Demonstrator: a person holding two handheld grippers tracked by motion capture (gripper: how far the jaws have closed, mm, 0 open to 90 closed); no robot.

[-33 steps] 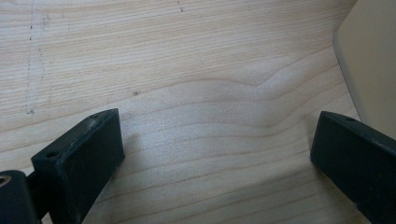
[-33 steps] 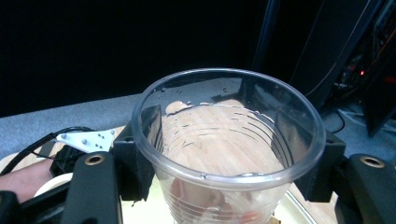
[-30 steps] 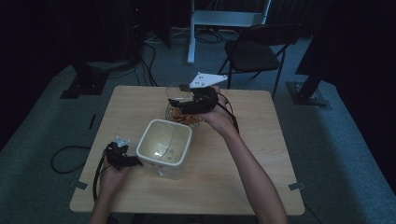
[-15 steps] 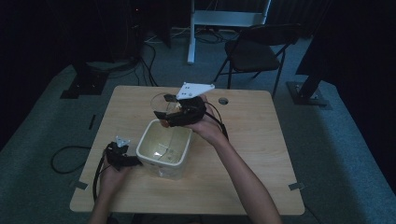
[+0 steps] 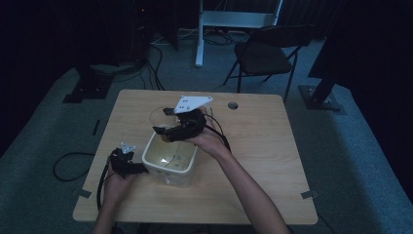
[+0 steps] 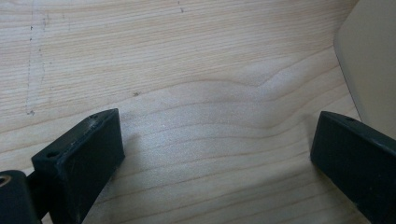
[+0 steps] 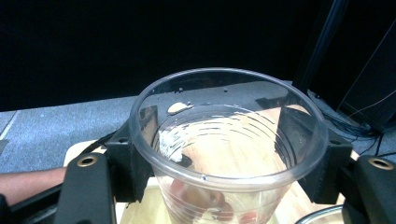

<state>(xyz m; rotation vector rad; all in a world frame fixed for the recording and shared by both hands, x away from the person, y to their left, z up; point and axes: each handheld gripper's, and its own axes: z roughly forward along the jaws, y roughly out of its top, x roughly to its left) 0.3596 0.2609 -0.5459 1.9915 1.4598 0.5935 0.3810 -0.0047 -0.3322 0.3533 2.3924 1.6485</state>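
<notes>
My right gripper (image 5: 166,127) is shut on a clear plastic cup (image 5: 159,117) and holds it over the far rim of a white square tub (image 5: 148,152). In the right gripper view the two black jaws press on either side of the cup (image 7: 229,140); white smears cling to its wall and something reddish lies at its bottom. My left gripper (image 5: 134,168) rests on the wooden table (image 5: 263,146) by the tub's left side. Its jaws stand wide open over bare wood (image 6: 219,140), with the tub wall (image 6: 373,70) just beyond the right jaw.
A metal bowl's rim (image 7: 322,217) shows at the bottom right of the right gripper view. The table has a round cable hole (image 5: 233,105) near its far edge. A folding chair (image 5: 272,53) stands behind the table, and cables lie on the floor at the left.
My right gripper has carried the cup to the left and nearer, from over the bowl at the table's far side to the tub's far rim, sinking a little. The left gripper has stayed put.
</notes>
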